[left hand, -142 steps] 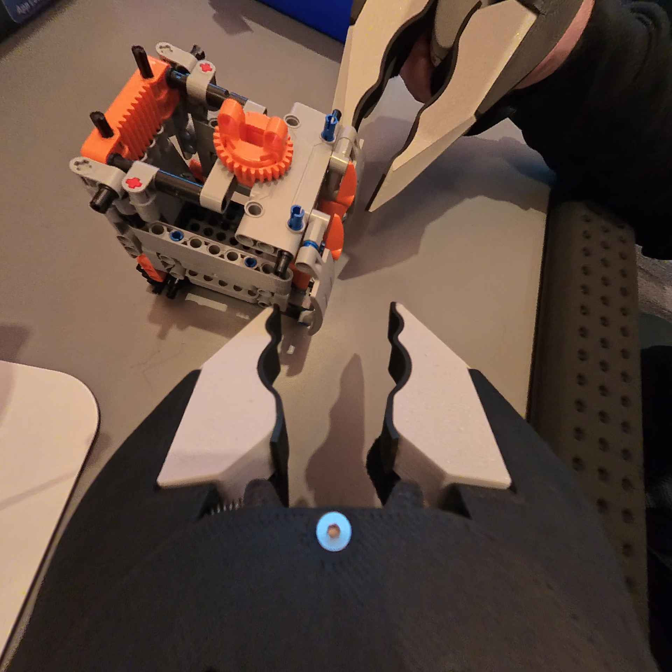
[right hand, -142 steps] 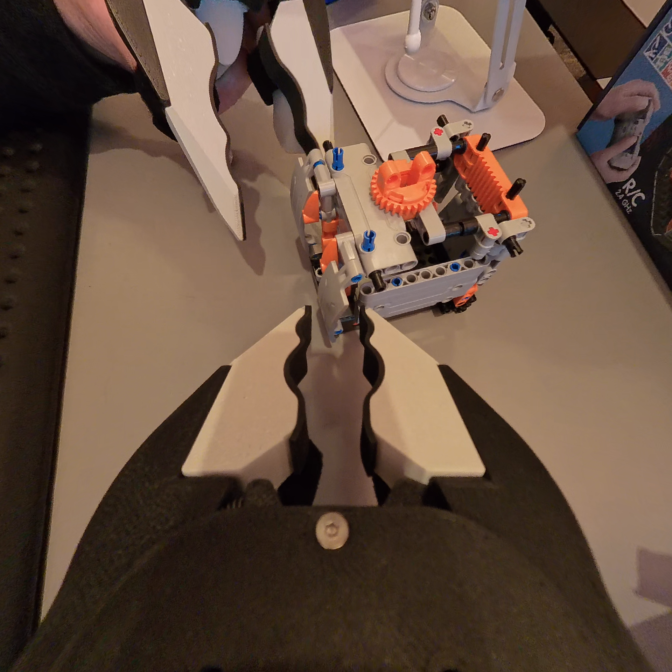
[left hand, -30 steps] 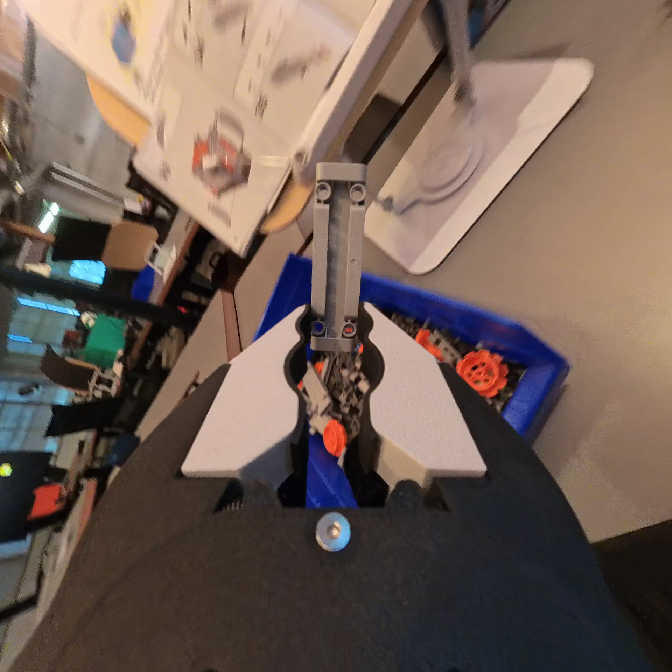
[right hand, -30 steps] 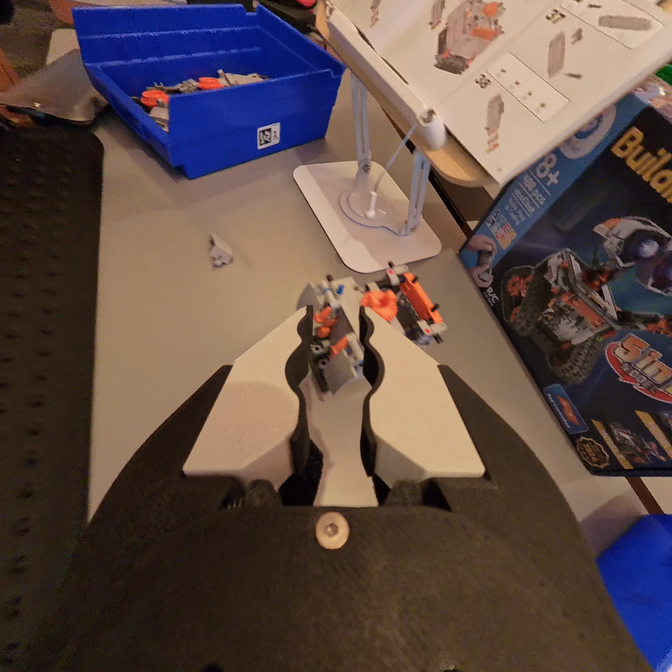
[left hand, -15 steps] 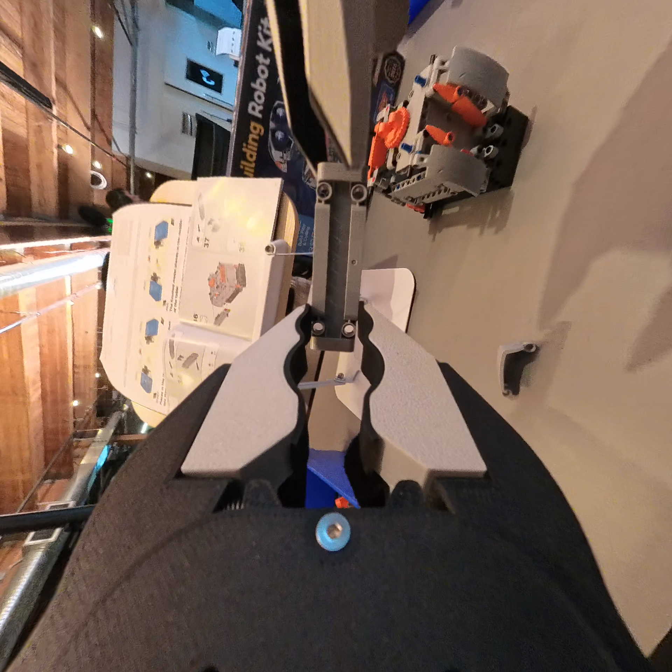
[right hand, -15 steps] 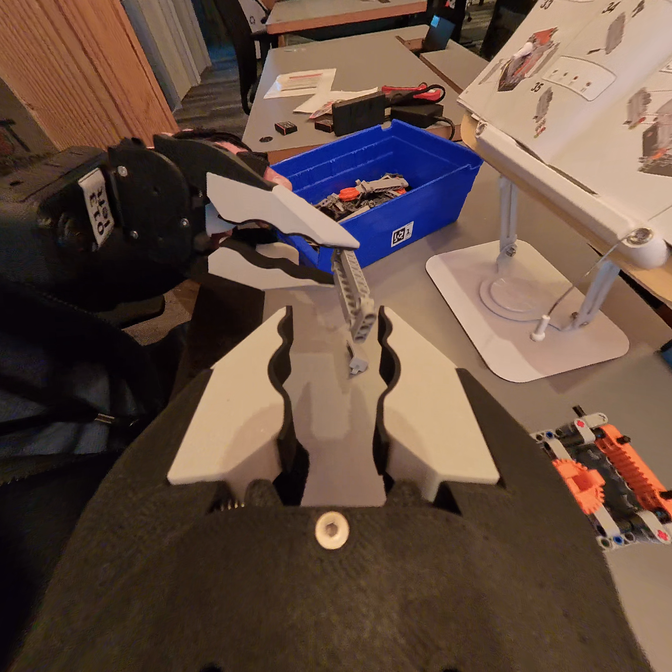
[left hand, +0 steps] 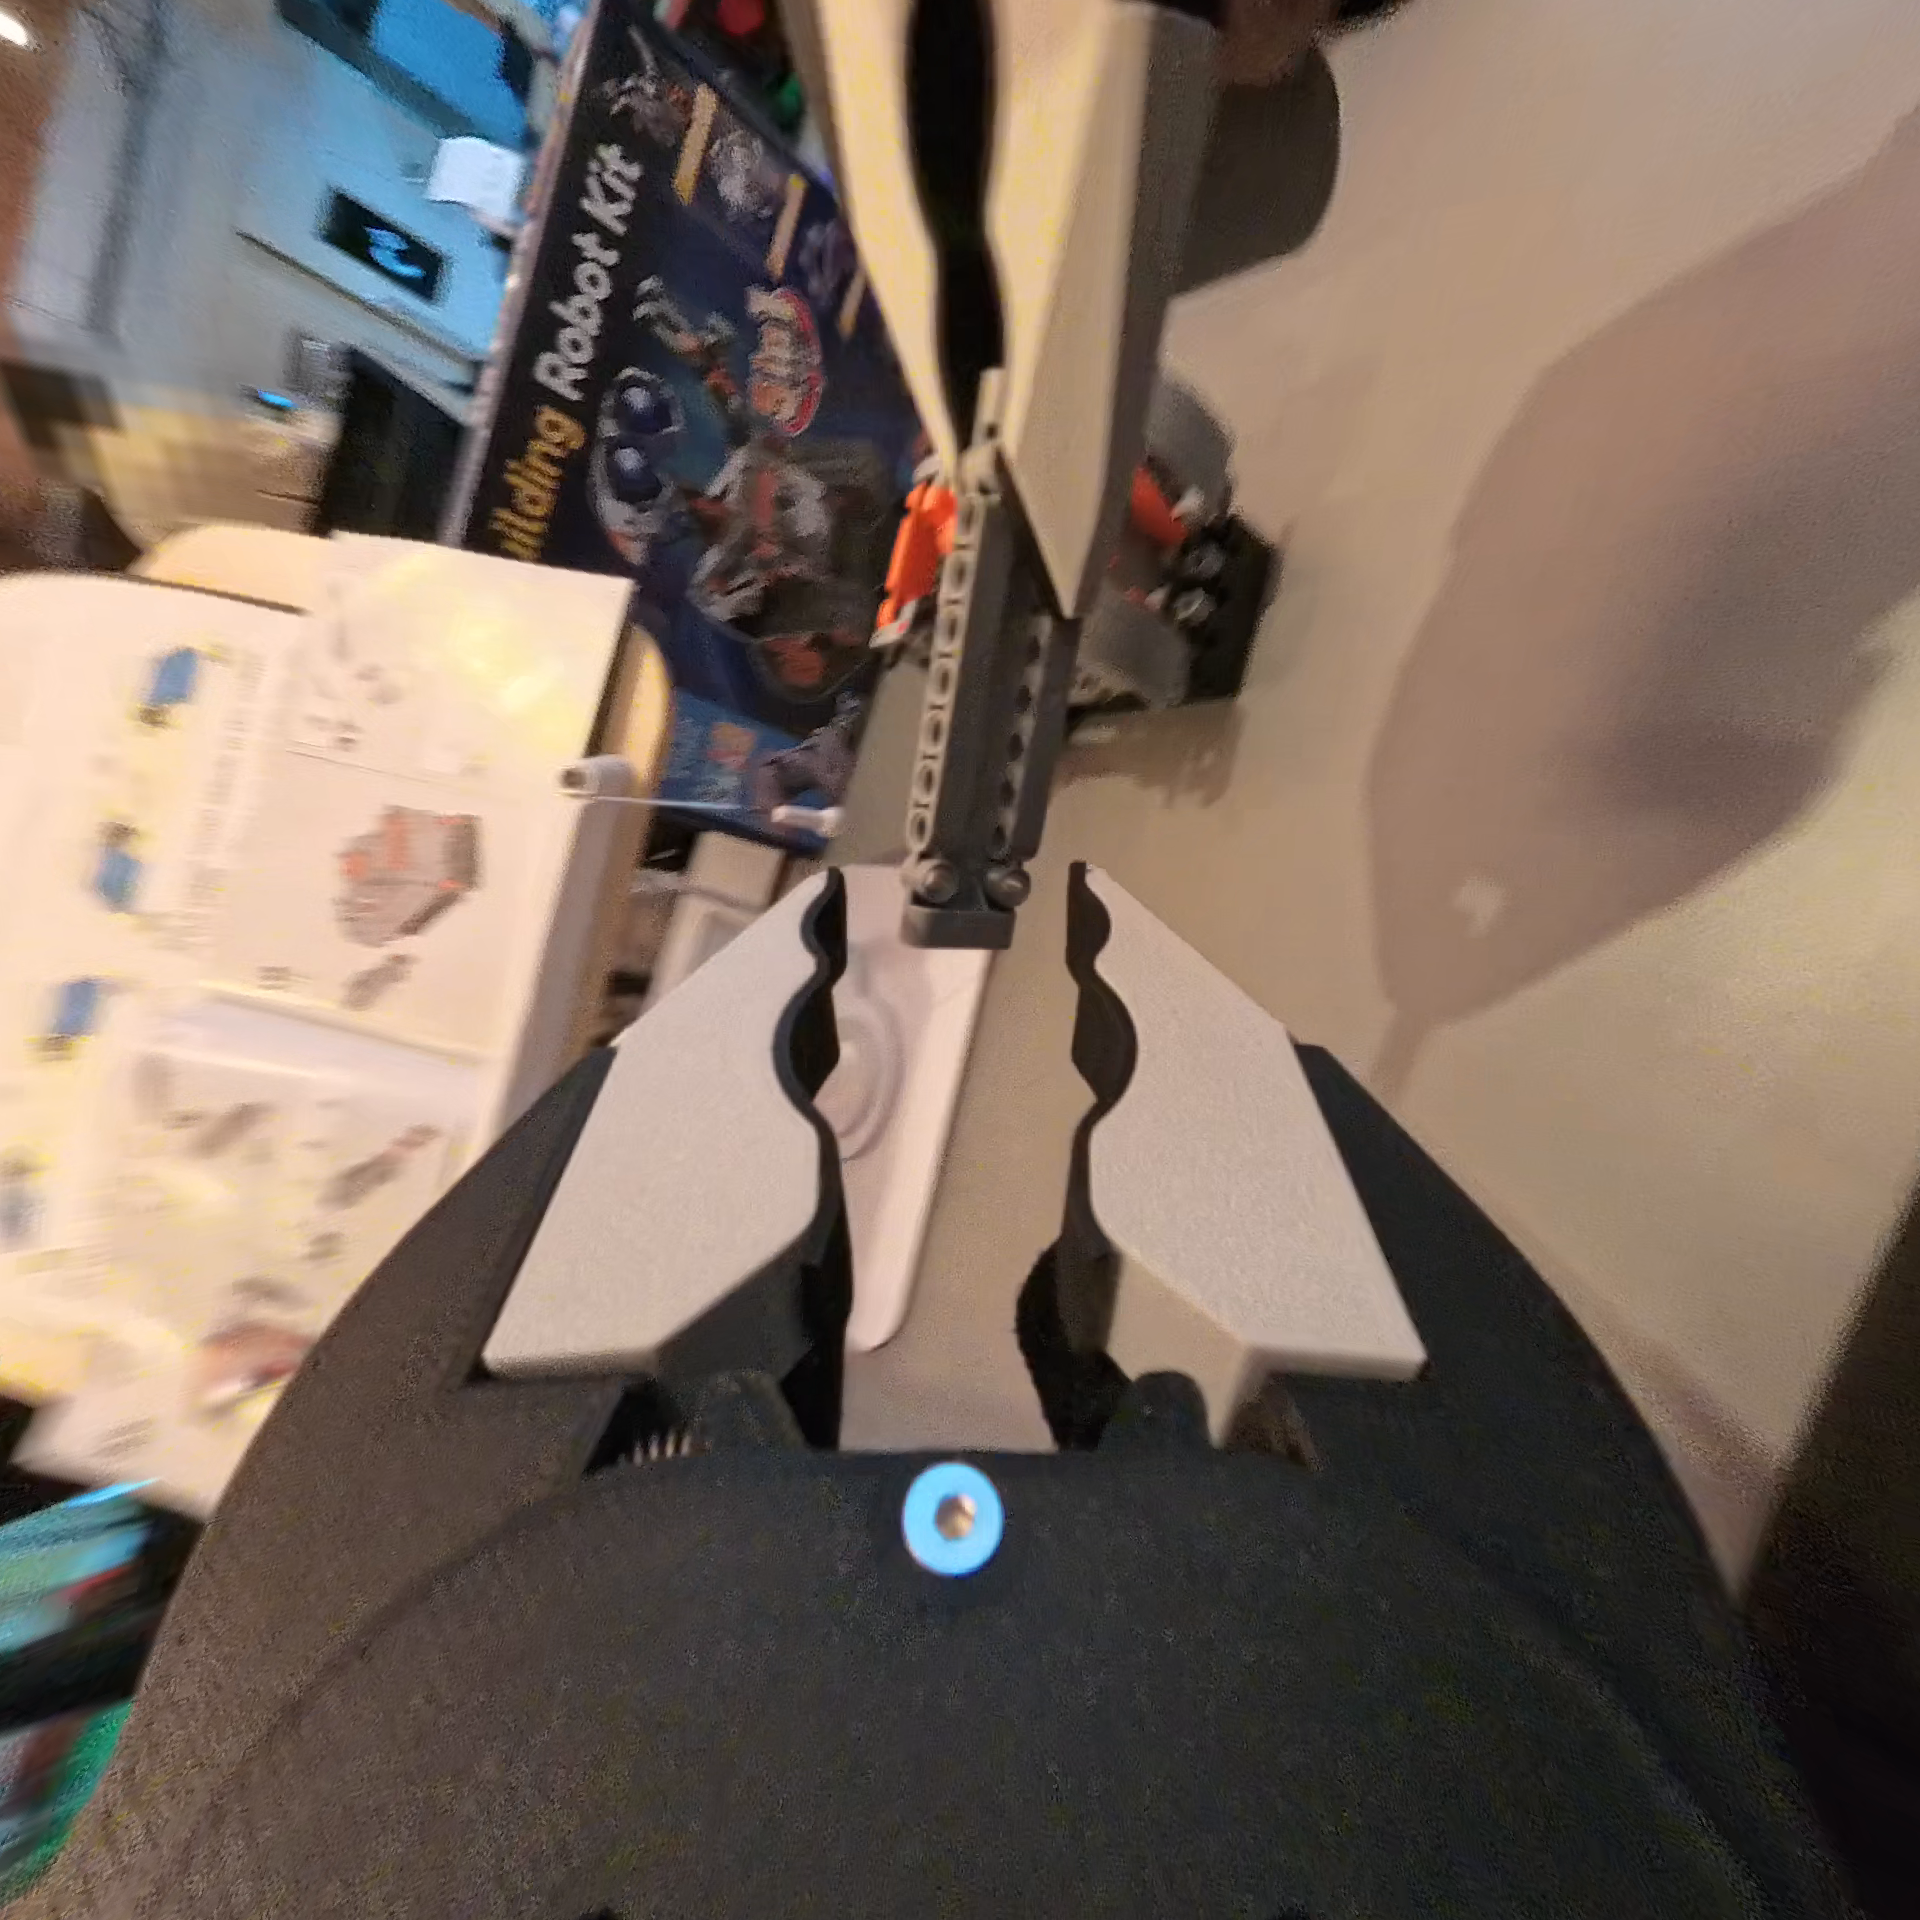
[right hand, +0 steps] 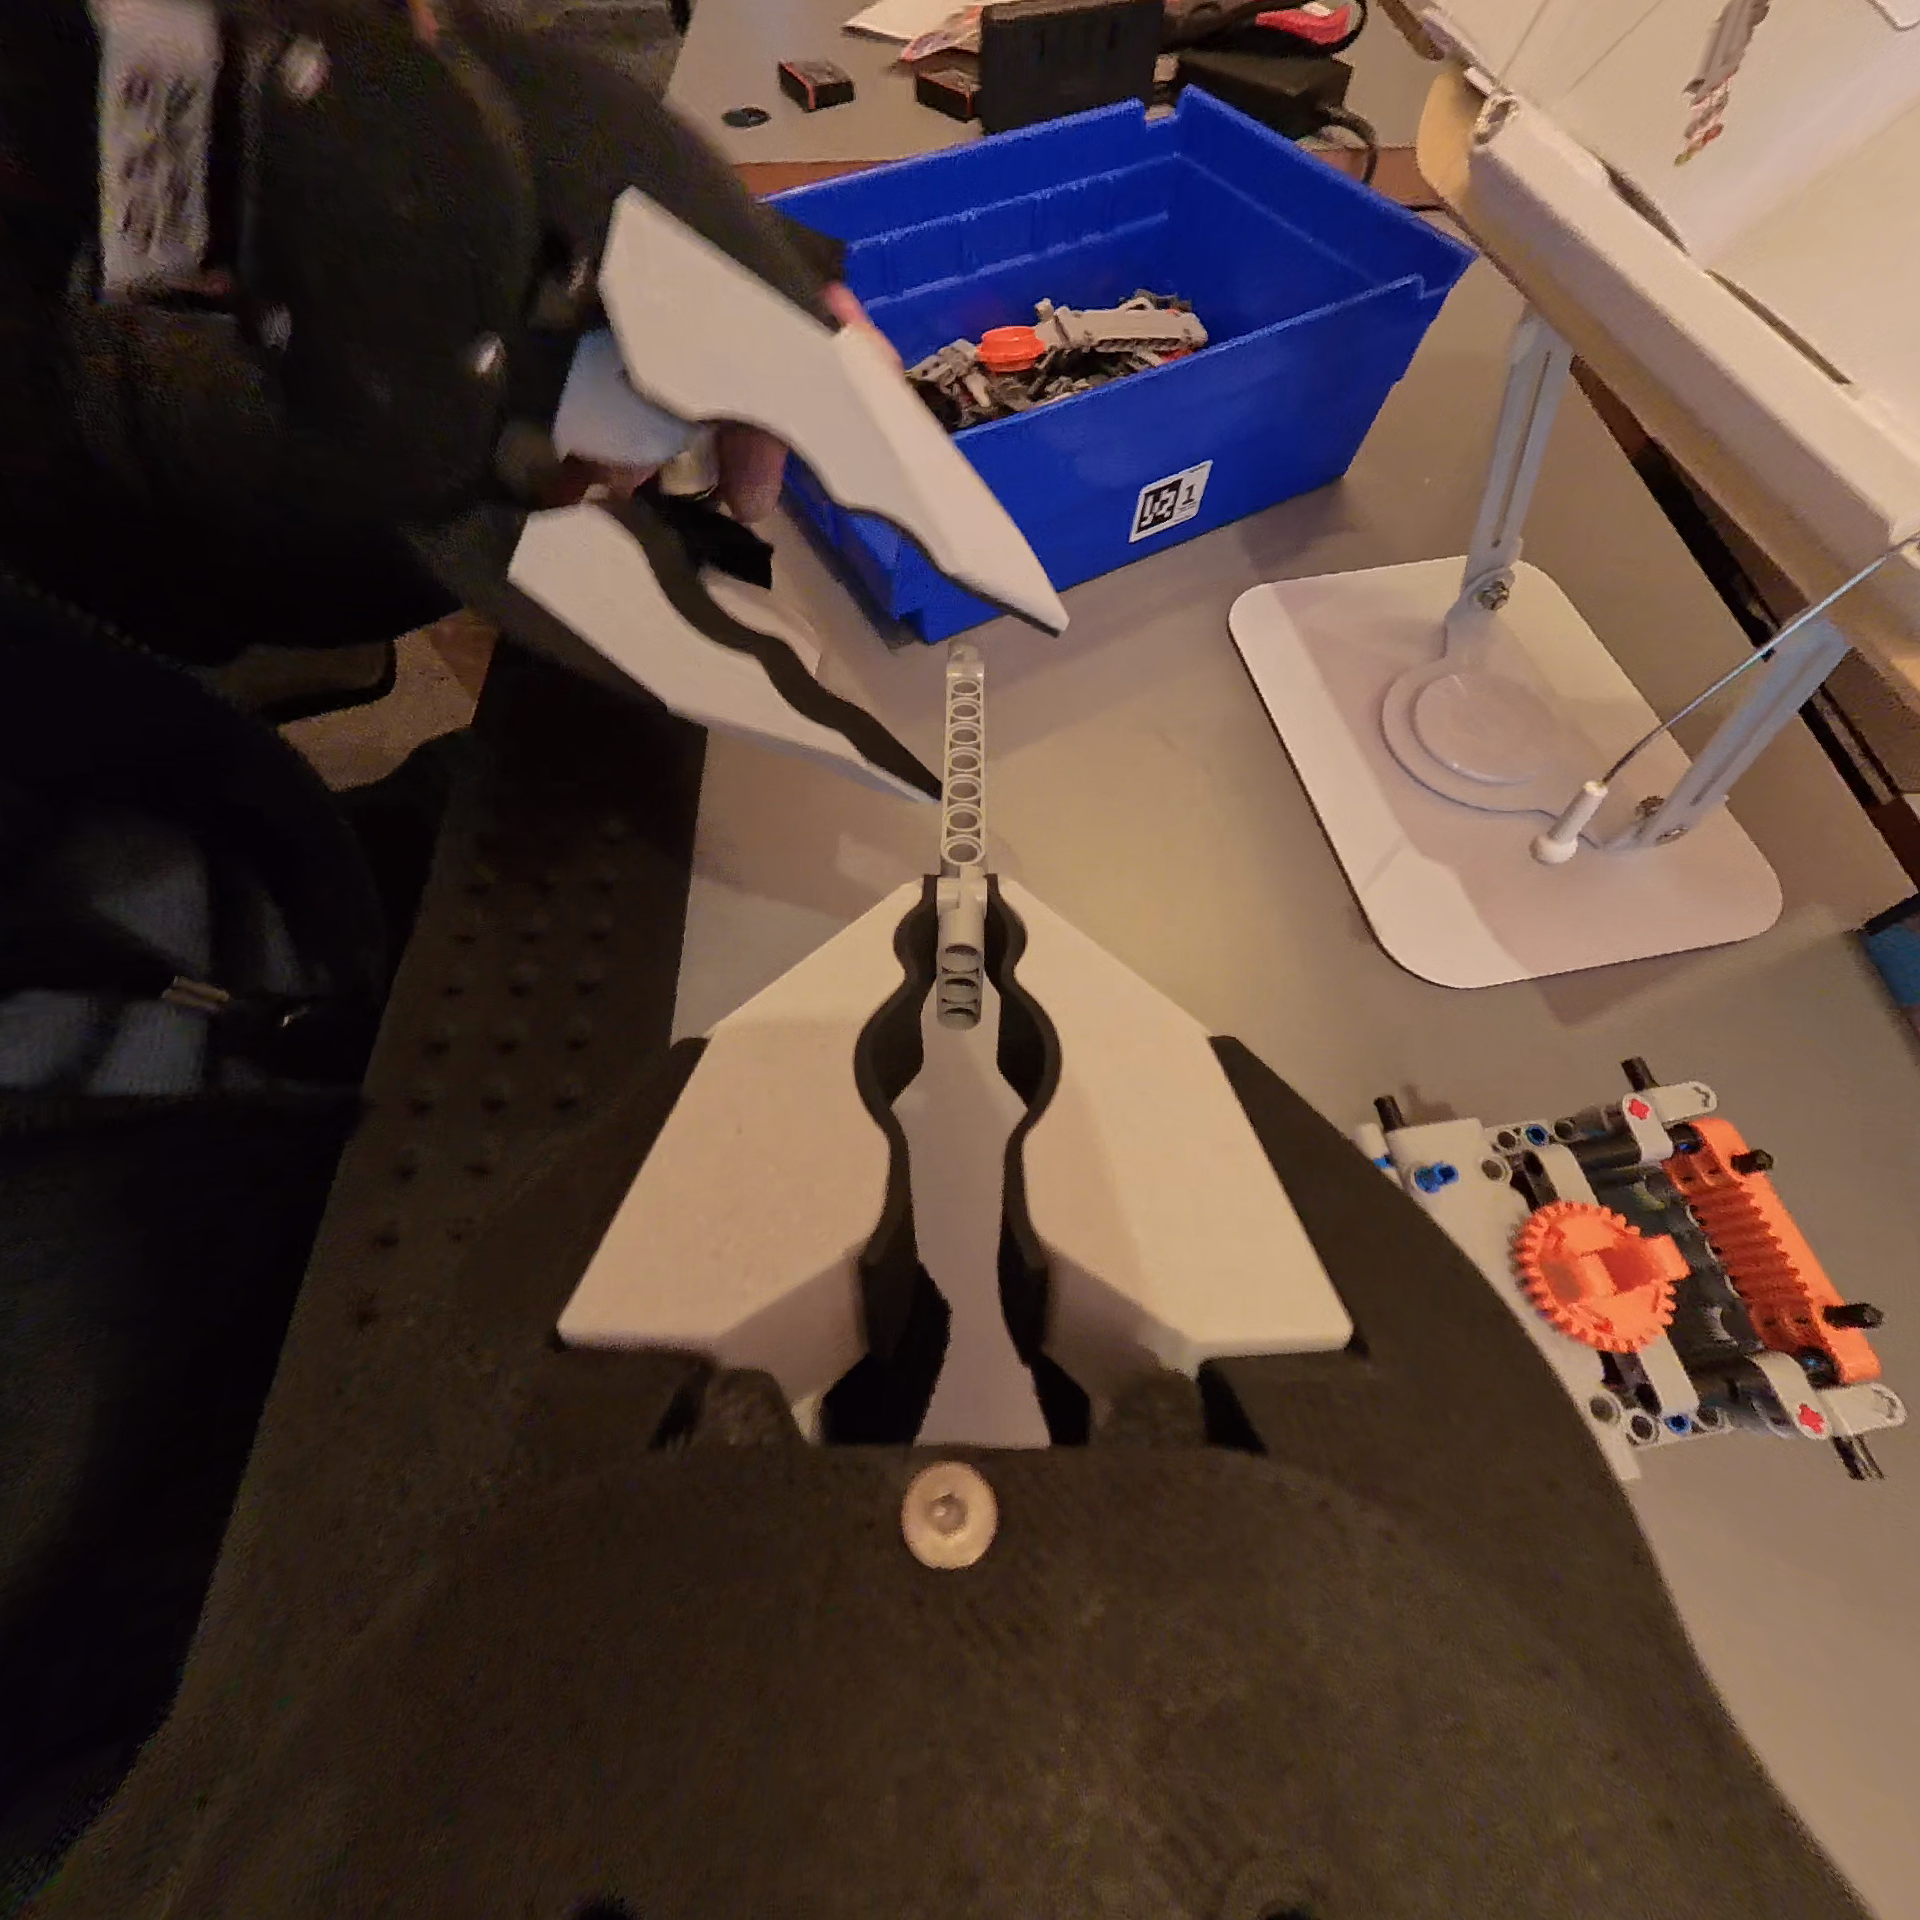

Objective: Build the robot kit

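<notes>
Grey beam (right hand: pixel 962 769) is pinched at one end by the right gripper (right hand: pixel 961 914); the left gripper (left hand: pixel 954 904), fingers parted, frees its other end above the tabletop (right hand: pixel 1143 748).

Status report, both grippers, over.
Right gripper shut on grey beam. Left gripper open at the beam's far end. Orange-grey model on table.

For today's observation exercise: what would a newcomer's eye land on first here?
A long grey perforated plastic beam, pinched at one end in the right claw, with the open left claw around its far end. Behind sits a blue plastic parts bin; an orange-and-grey brick assembly lies to the right.
</notes>
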Demonstrator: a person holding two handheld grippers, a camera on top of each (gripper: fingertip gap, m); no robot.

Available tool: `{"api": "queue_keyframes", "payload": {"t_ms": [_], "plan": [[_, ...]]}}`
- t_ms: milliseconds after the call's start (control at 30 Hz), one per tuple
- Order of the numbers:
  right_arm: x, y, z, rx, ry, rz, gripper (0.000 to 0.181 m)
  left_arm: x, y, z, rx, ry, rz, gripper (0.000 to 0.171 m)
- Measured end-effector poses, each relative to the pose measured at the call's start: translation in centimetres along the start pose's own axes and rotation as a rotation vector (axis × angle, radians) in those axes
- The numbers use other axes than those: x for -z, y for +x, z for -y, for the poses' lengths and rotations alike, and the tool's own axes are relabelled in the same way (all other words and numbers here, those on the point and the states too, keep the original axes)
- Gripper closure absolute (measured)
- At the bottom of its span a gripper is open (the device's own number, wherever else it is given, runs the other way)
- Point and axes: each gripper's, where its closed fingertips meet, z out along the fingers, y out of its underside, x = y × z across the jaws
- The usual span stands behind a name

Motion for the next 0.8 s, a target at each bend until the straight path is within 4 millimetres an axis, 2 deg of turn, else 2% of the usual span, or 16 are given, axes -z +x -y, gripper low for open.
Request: {"api": "queue_keyframes", "payload": {"t_ms": [67, 167, 200, 300, 433, 567, 800], "plan": [[0.5, 0.0, -0.8, 0.025, -0.006, 0.002, 0.176, 0.0, 0.9, 0.9, 0.181, 0.091, -0.159, 0.132], [1.0, -0.8, -1.6, 0.057, -0.001, 0.037, 0.176, 0.0, 2.8, 1.7, 0.412, 0.172, -0.434, 0.151], [1.0, -1.0, -2.0, 0.06, -0.011, 0.048, 0.176, -0.1, 3.3, 1.6, 0.467, 0.161, -0.509, 0.158], [0.7, -0.9, -3.0, 0.038, -0.03, 0.047, 0.175, -0.6, 4.2, 1.3, 0.531, 0.164, -0.606, 0.162], [0.7, 0.7, -5.1, -0.037, -0.094, -0.004, 0.158, -2.3, 6.1, 0.2, 0.502, 0.06, -0.604, 0.166], [0.5, 1.5, -7.9, -0.024, -0.196, -0.047, 0.172, -3.9, 8.1, -0.7, 0.484, -0.041, -0.614, 0.165], [-0.6, 1.6, -13.1, -0.045, -0.336, 0.003, 0.17, -5.9, 11.7, -2.3, 0.411, -0.167, -0.649, 0.166]]}}
